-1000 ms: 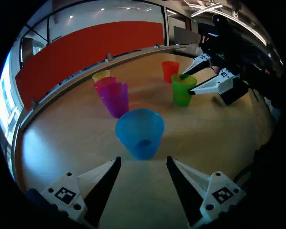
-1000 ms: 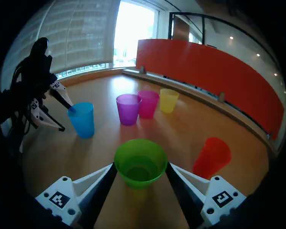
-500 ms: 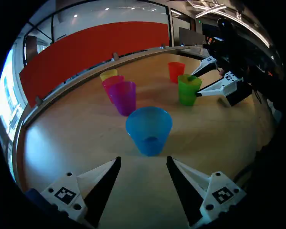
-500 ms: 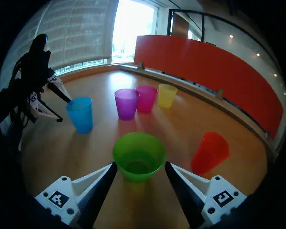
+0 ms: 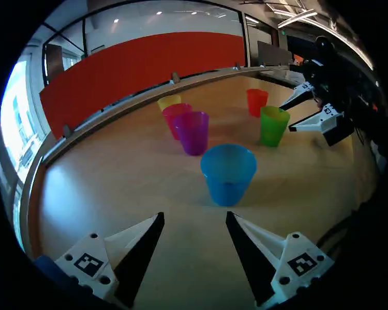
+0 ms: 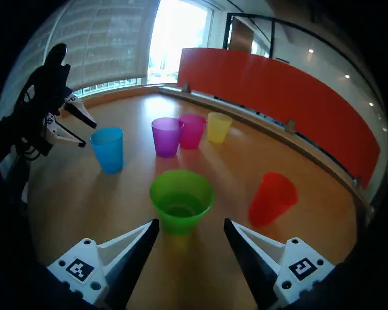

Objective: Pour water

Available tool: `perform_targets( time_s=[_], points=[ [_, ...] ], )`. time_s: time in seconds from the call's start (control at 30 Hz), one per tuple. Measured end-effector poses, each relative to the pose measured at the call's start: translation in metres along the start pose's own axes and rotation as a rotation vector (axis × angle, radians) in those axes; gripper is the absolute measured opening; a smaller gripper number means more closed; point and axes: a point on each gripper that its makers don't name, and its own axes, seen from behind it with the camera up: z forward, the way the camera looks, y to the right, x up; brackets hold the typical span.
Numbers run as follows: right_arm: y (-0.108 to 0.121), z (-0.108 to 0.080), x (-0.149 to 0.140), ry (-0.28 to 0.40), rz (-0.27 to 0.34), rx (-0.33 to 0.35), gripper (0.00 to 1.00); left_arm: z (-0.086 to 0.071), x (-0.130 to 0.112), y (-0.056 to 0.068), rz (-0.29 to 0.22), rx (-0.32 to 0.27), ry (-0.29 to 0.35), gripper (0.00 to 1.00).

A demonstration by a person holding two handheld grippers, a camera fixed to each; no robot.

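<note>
Pullback on both sides: L gripper [image 5: 194,215] now sits short of the blue cup [image 5: 228,173]. R gripper [image 6: 191,221] has backed off the green cup [image 6: 181,199], which was btw its fingers a sec ago. Both cups stand upright and free on the wooden tabletop [image 6: 194,281], so prob. no pour underway. Both grippers are level, pointing fwd, jaws spread wide, holding nothing.

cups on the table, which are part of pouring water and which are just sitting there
In the job, likely: blue cup, before the open left tool; green cup, before the open right tool.
Lying about: purple cup, pink cup, yellow cup, red cup.
</note>
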Motion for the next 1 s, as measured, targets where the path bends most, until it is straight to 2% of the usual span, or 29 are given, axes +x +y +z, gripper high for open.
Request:
perform_targets(
  time_s=[0.2, 0.5, 0.7, 1.0],
  points=[
    [0.012, -0.013, -0.005, 0.017, 0.007, -0.049, 0.98, -0.005, -0.001, -0.023, -0.064, 0.062, 0.019, 0.88],
    [0.041, -0.033, -0.001, 0.072, 0.066, -0.149, 0.98, -0.011, 0.002, -0.059, -0.138, 0.178, 0.074, 0.88],
    [0.064, -0.046, 0.006, 0.126, 0.104, -0.237, 0.97, -0.019, 0.01, -0.082, -0.199, 0.26, 0.145, 0.88],
    [0.098, -0.064, 0.028, 0.23, 0.164, -0.365, 0.97, -0.026, 0.021, -0.104, -0.239, 0.342, 0.231, 0.88]
  ],
)
